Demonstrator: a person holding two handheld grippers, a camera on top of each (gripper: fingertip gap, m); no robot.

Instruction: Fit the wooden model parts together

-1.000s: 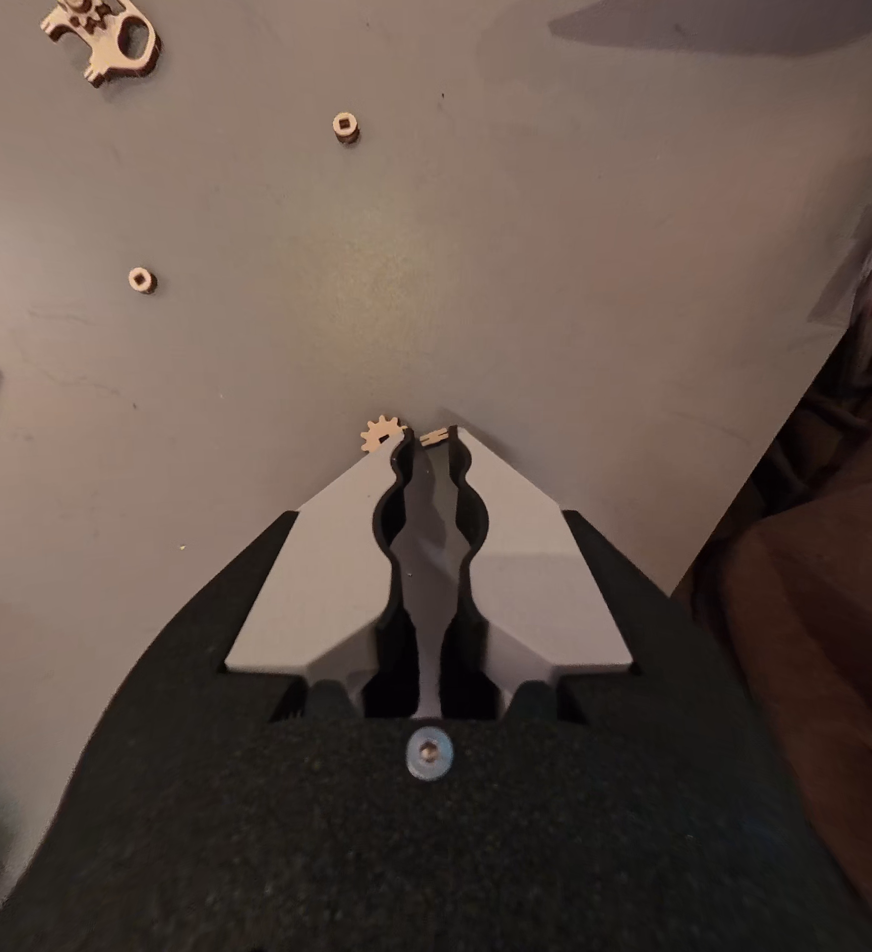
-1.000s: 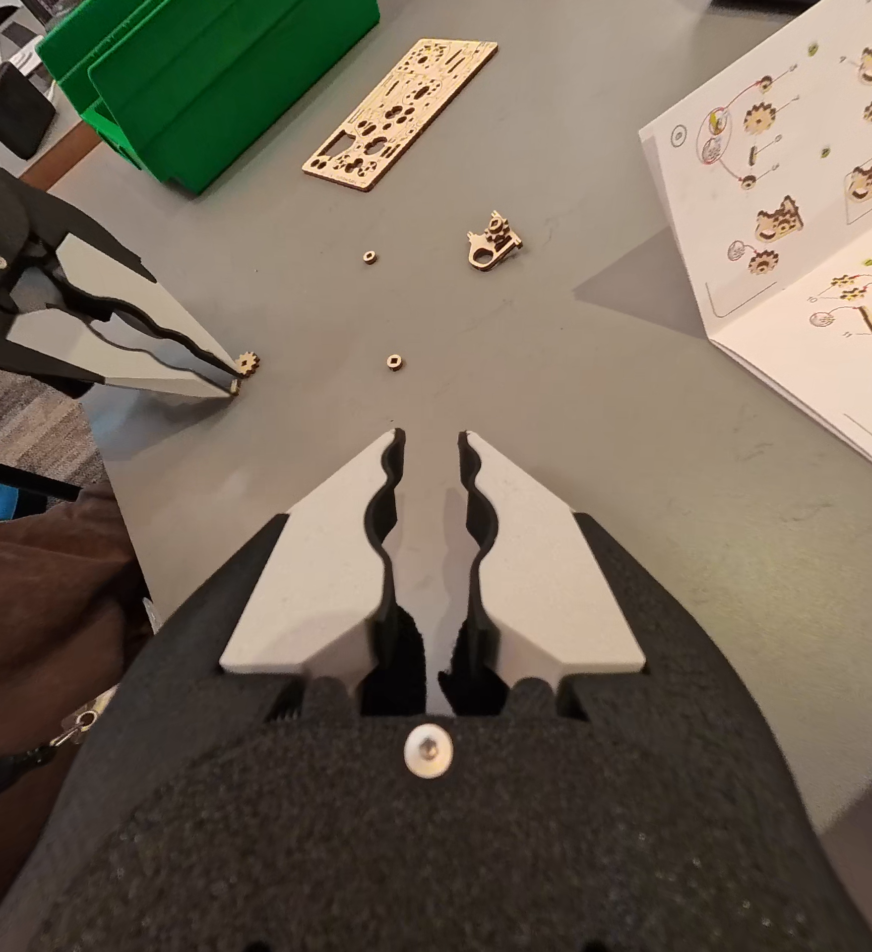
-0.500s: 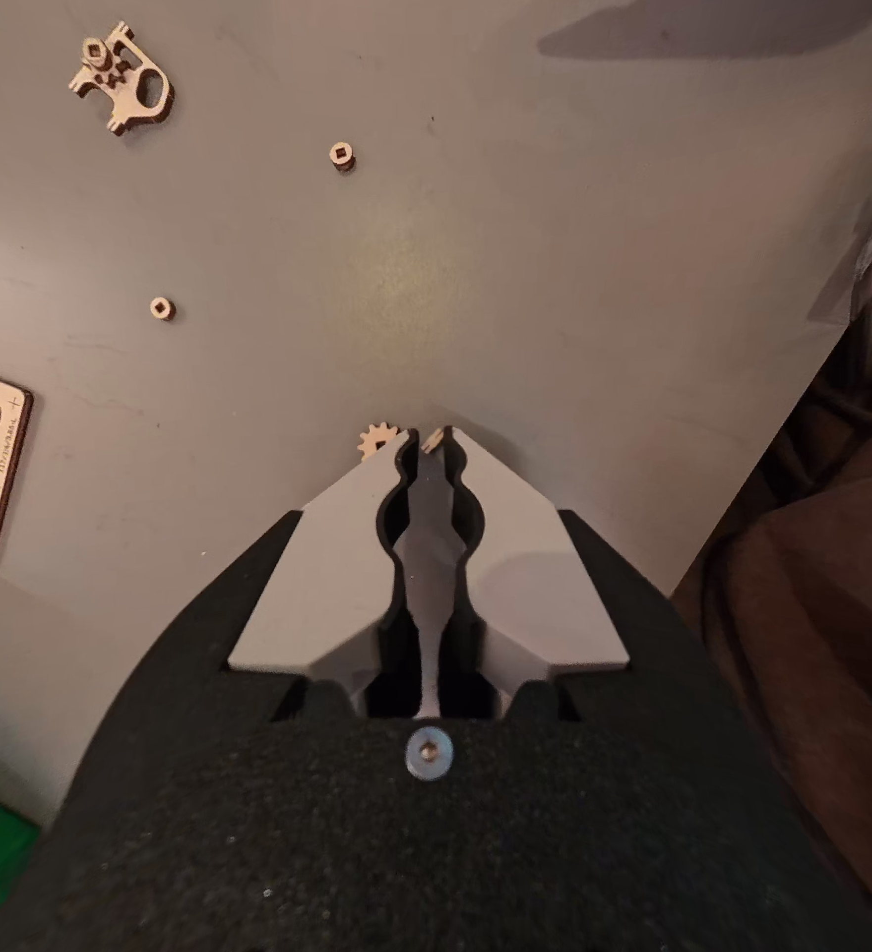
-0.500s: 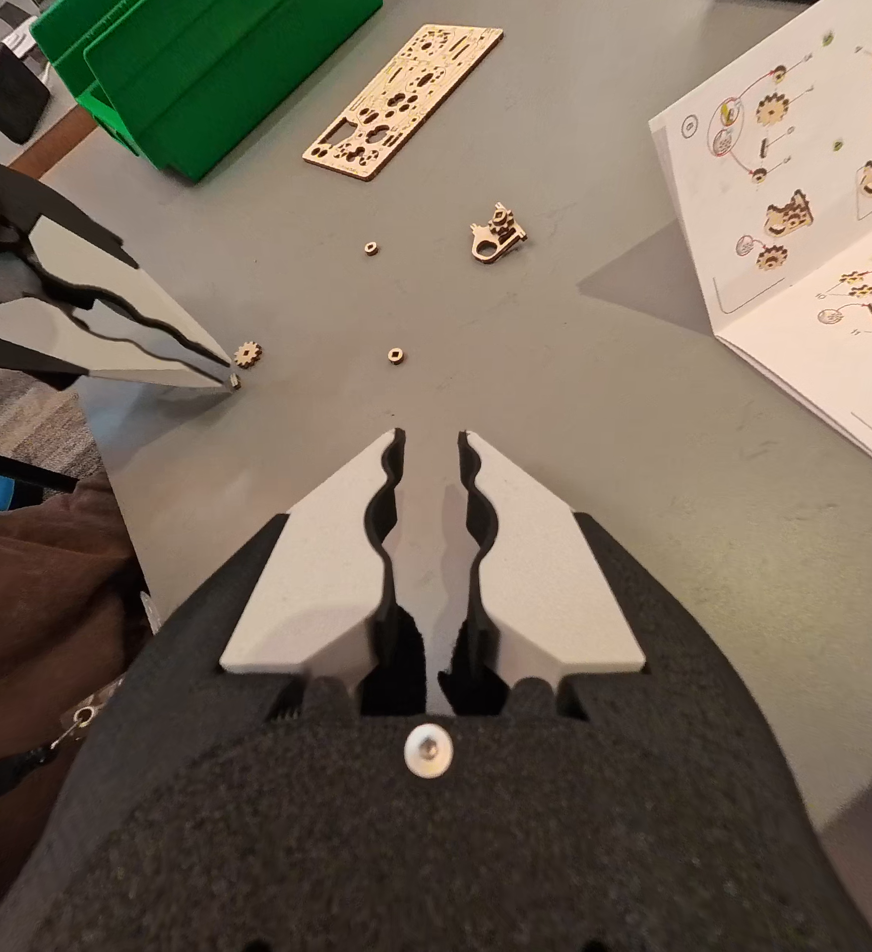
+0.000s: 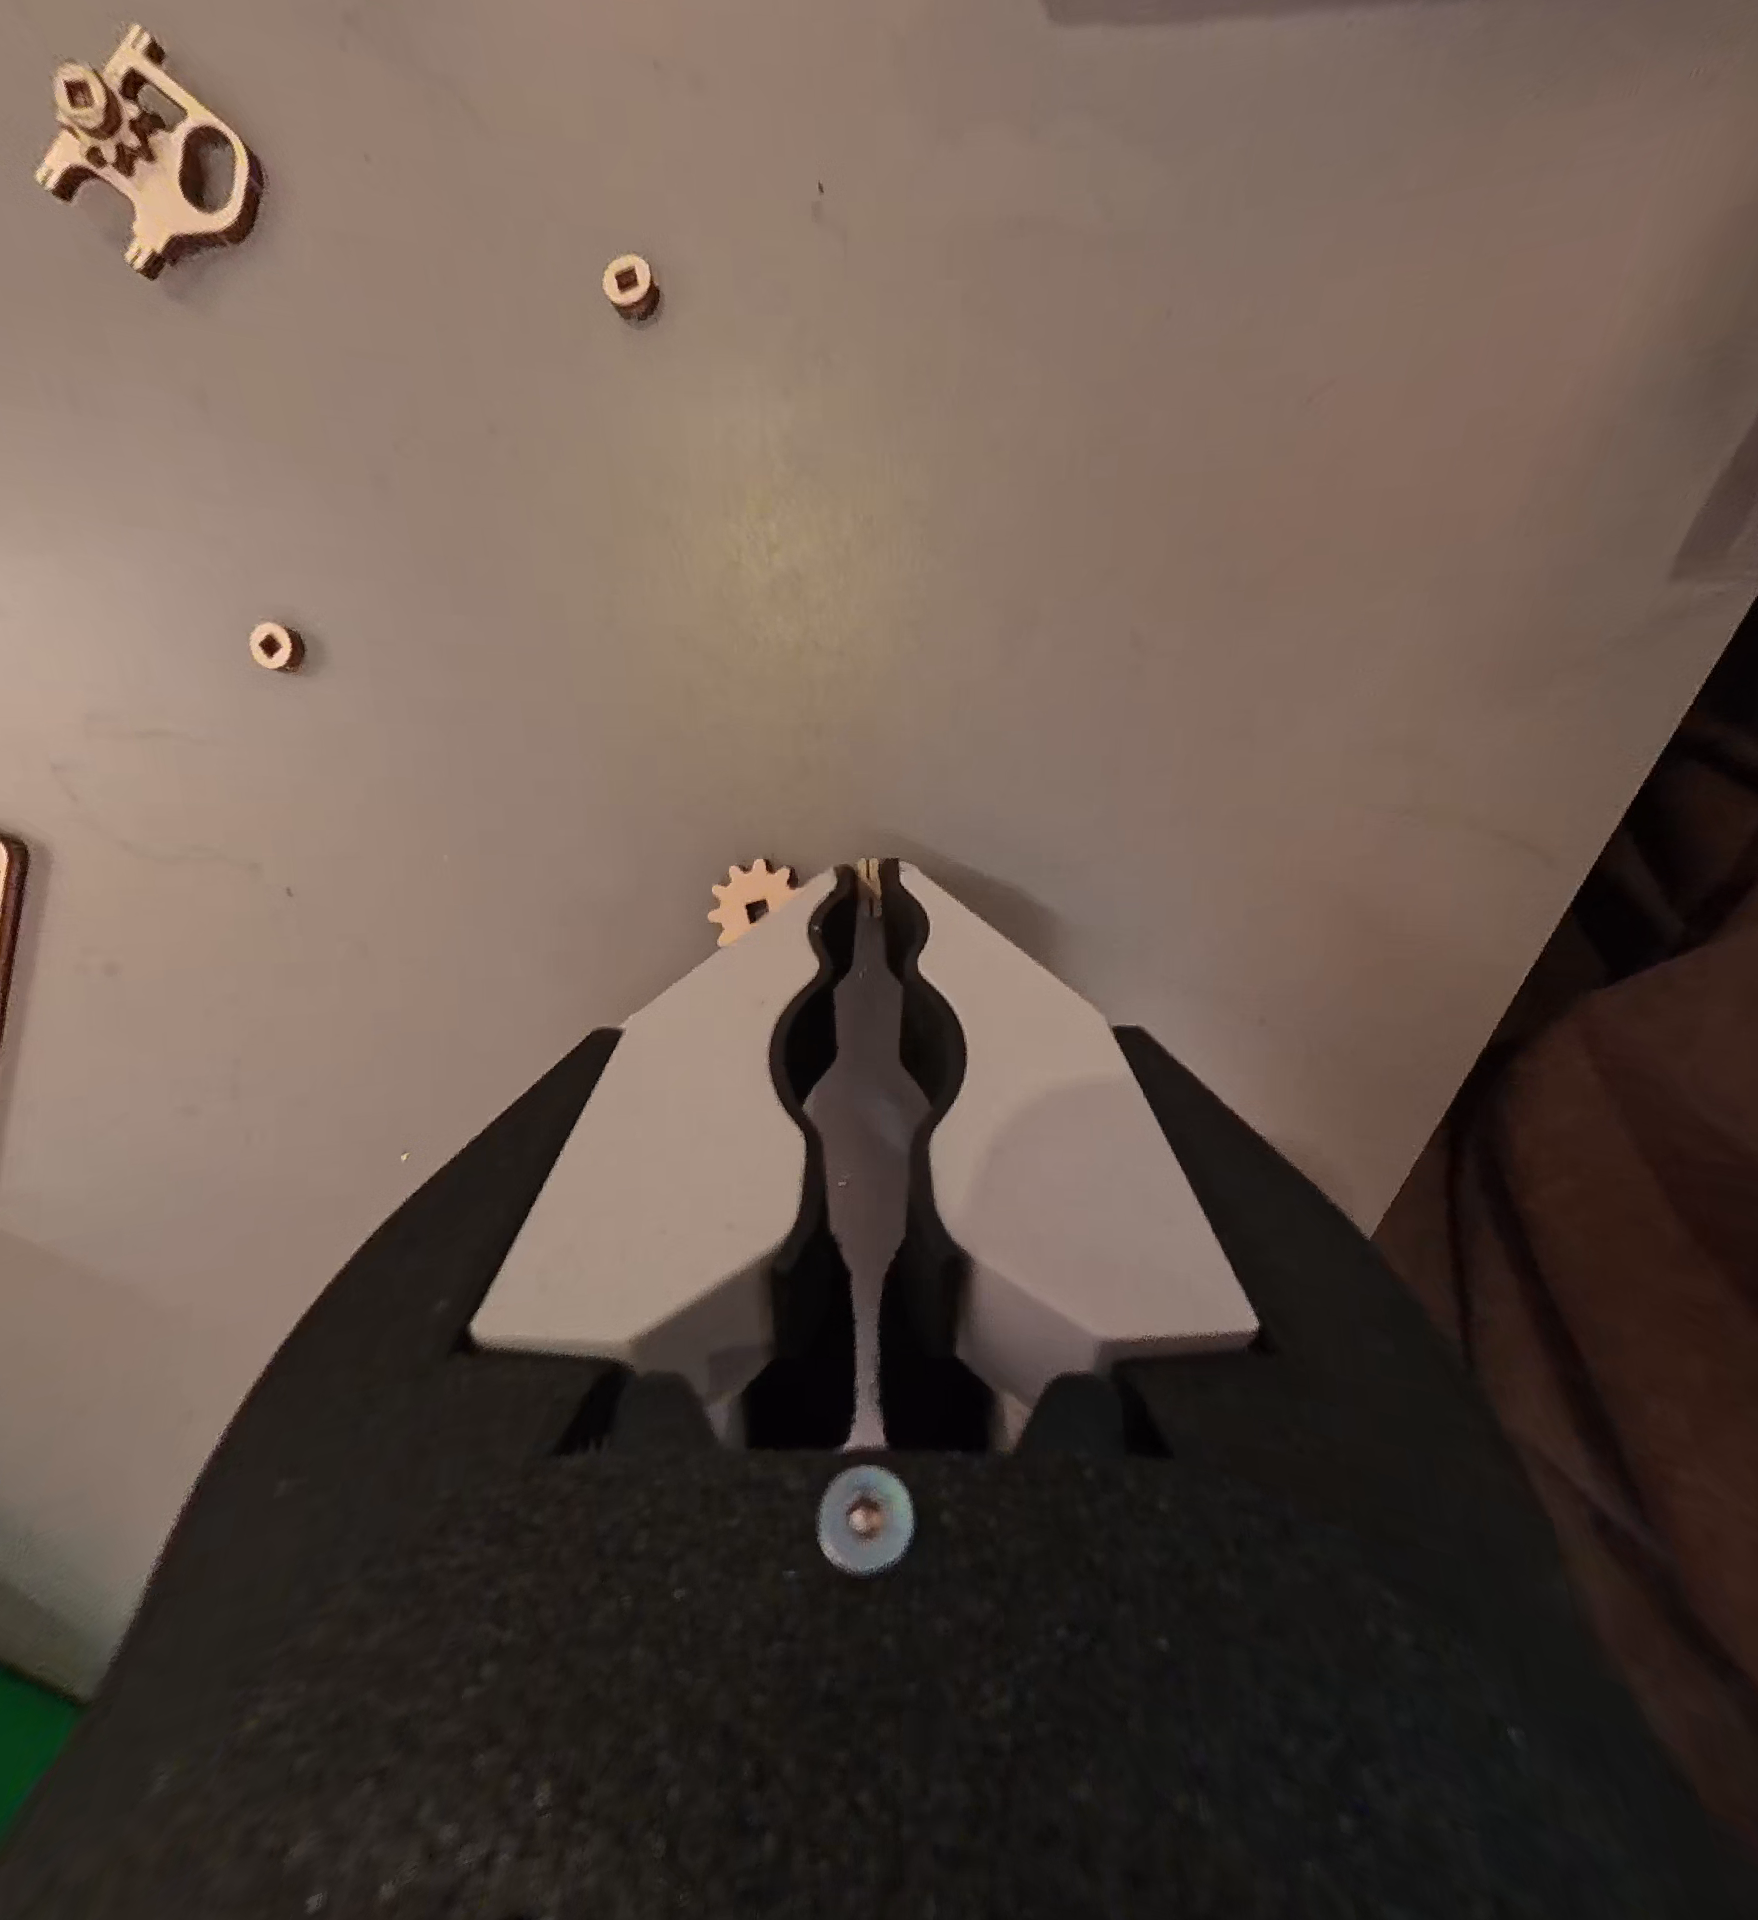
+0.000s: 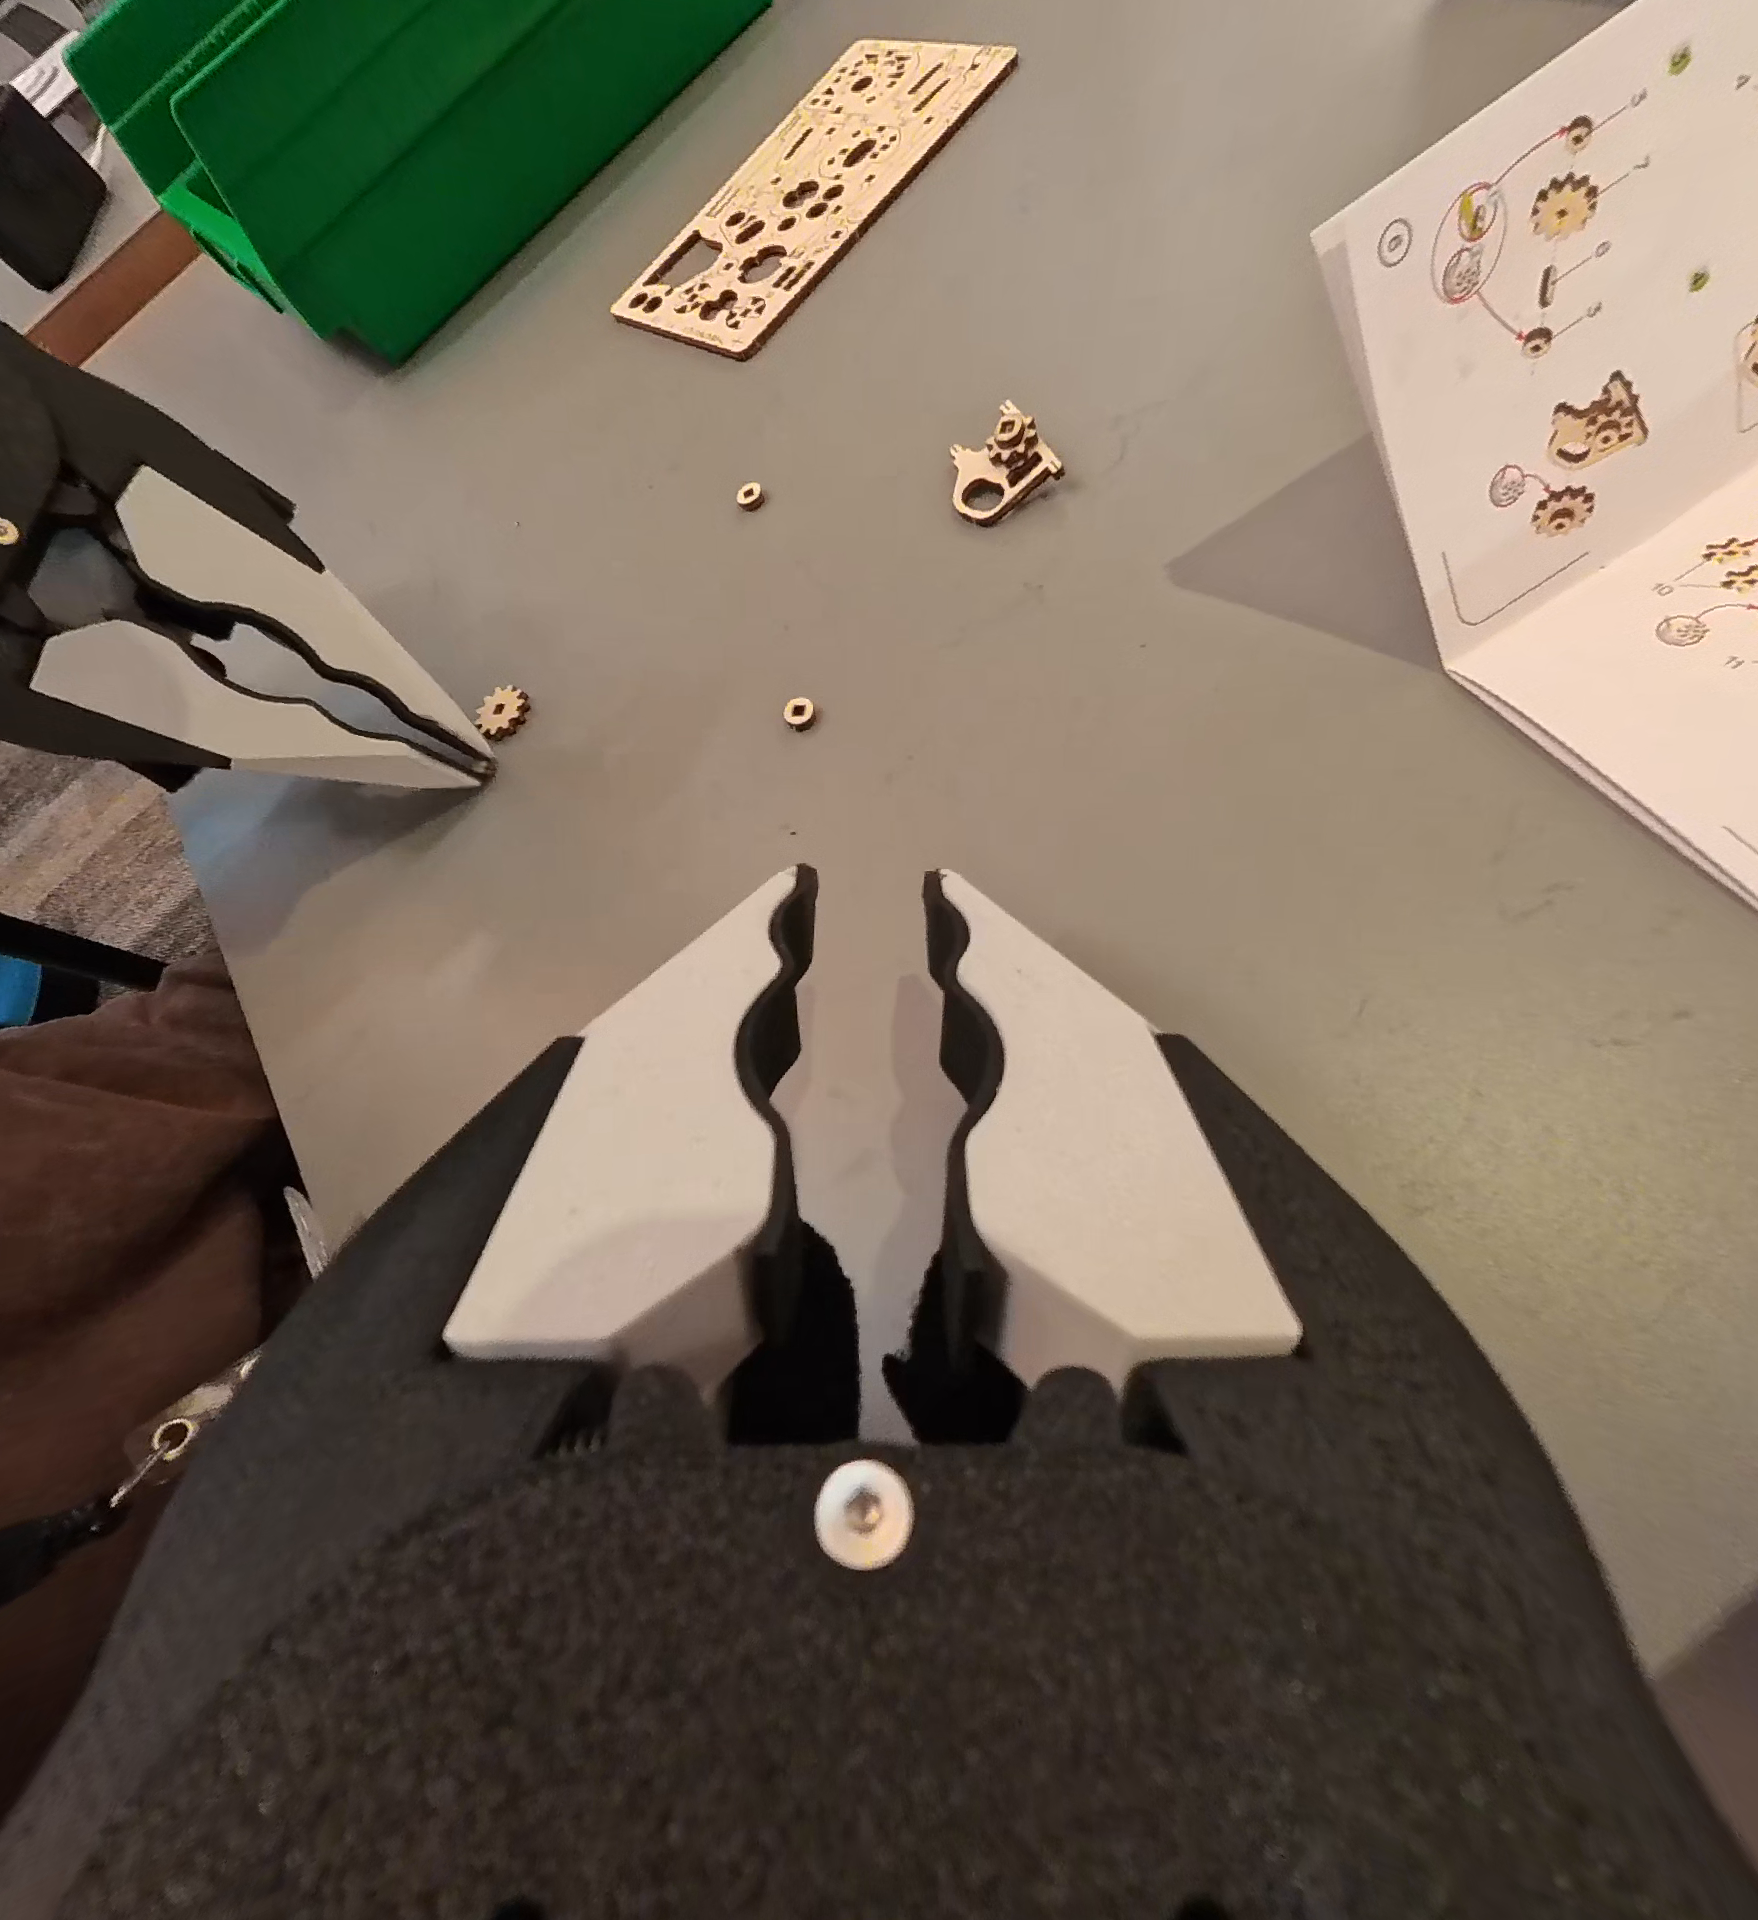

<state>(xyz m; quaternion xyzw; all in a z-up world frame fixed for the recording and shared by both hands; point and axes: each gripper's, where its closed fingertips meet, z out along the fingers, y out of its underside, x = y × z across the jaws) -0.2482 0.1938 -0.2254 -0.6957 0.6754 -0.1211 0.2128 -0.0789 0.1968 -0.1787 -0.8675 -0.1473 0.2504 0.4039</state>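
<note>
While a tiny wooden pin is pinched in the tips of the left gripper, a small wooden gear is left lying just beside them. Next, the pin must be lined up with the gear's hole. The right gripper is held apart and empty. Print on the instruction sheet is not repeated.

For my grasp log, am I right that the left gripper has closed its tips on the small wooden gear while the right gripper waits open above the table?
Not quite. The left gripper is closed on a thin wooden pin, not the small wooden gear, which lies free on the table just beside the tips, as the left wrist view shows. The right gripper is indeed open.
</note>
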